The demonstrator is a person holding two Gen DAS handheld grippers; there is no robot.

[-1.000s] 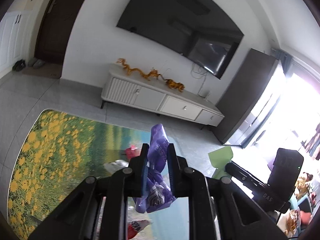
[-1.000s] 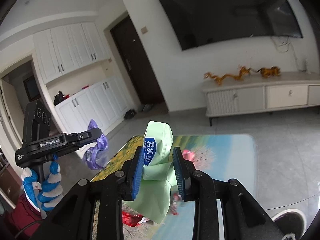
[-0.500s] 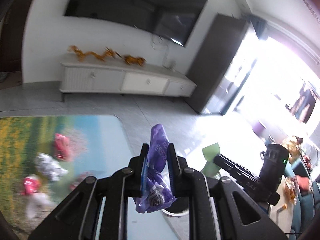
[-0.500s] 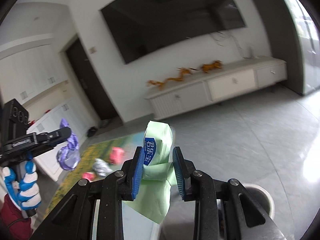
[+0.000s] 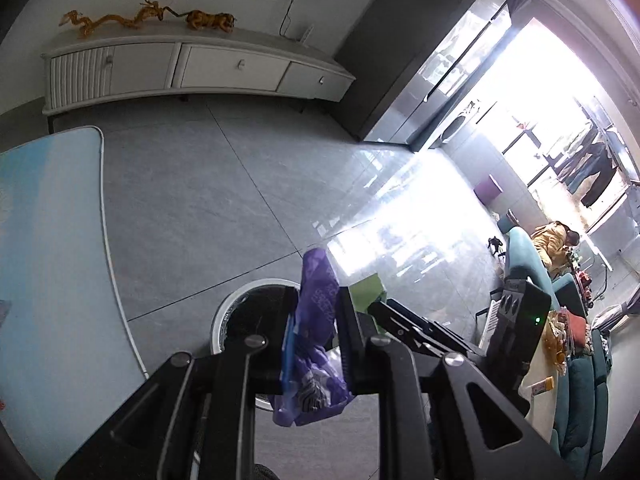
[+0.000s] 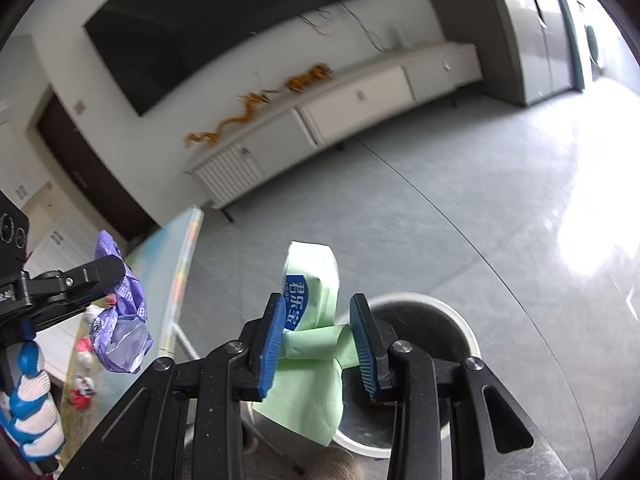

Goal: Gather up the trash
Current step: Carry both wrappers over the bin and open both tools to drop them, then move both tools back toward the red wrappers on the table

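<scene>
The crinkled purple wrapper (image 5: 316, 344), thin glossy film with white print, stands pinched upright between the narrowly set pads of the left tongs (image 5: 314, 344), directly over the round, white-rimmed trash bin (image 5: 240, 308) with its dark liner. The pale green packet (image 6: 316, 320), soft and folded with a blue label patch, sits between the ribbed blue pads of the right tongs (image 6: 318, 336), also above the bin; those jaws have just been opening, the left pad still against the label while the right pad barely meets the fold. The bin stands on grey matte floor tiles just beside the rounded corner of the bench (image 5: 52, 240), which wears a smooth printed cover. More small crumpled wrappers (image 6: 82, 388) lie on the bench, further from the bin. A blue-and-white knit glove (image 6: 30, 404) grips the left handle.
</scene>
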